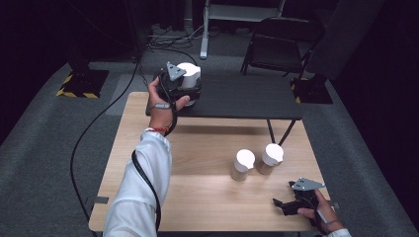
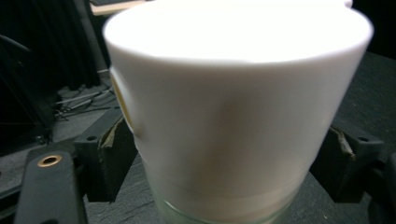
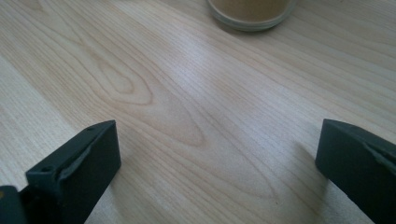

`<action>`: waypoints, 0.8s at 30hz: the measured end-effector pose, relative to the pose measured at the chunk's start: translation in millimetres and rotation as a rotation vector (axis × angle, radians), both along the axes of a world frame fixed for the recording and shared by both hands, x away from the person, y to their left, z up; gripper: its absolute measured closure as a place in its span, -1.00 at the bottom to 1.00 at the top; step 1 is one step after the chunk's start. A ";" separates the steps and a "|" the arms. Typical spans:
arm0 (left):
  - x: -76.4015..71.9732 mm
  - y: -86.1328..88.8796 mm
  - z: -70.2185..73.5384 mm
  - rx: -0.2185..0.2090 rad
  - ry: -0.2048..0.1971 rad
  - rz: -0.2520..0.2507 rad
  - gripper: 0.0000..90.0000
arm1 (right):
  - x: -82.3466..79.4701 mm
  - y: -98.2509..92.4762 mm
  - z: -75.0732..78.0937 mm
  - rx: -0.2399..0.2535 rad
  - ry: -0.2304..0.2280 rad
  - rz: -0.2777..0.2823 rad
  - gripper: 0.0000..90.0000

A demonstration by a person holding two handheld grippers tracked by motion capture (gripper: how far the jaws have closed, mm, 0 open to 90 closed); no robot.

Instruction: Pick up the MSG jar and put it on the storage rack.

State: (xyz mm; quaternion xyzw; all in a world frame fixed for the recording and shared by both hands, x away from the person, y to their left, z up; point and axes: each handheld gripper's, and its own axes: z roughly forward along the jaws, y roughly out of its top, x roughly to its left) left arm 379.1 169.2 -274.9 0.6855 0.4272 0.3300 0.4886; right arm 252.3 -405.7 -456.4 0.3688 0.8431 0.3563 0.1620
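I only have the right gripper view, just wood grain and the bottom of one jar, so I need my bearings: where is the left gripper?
Observer: The left gripper is at the near left corner of the black table, with its jaws either side of a white-lidded jar. I cannot tell whether the pads press it.
Operator: Is that jar set down?
Observer: It looks so, standing upright on the black table.
Operator: How many jars are near my right gripper?
Observer: Two, side by side on the wooden table: a left-hand jar and a right-hand jar, both beyond the open right gripper.
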 end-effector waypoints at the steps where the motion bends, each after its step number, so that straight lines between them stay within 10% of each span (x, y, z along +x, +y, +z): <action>1: -1.6 -3.4 -0.6 0.008 -0.004 0.019 -0.64 | 0.0 0.0 0.0 0.000 0.000 0.000 -1.00; 24: -5.6 -14.3 -10.6 0.000 -0.012 0.080 -0.99 | 0.0 0.0 0.0 -0.001 0.000 0.001 -1.00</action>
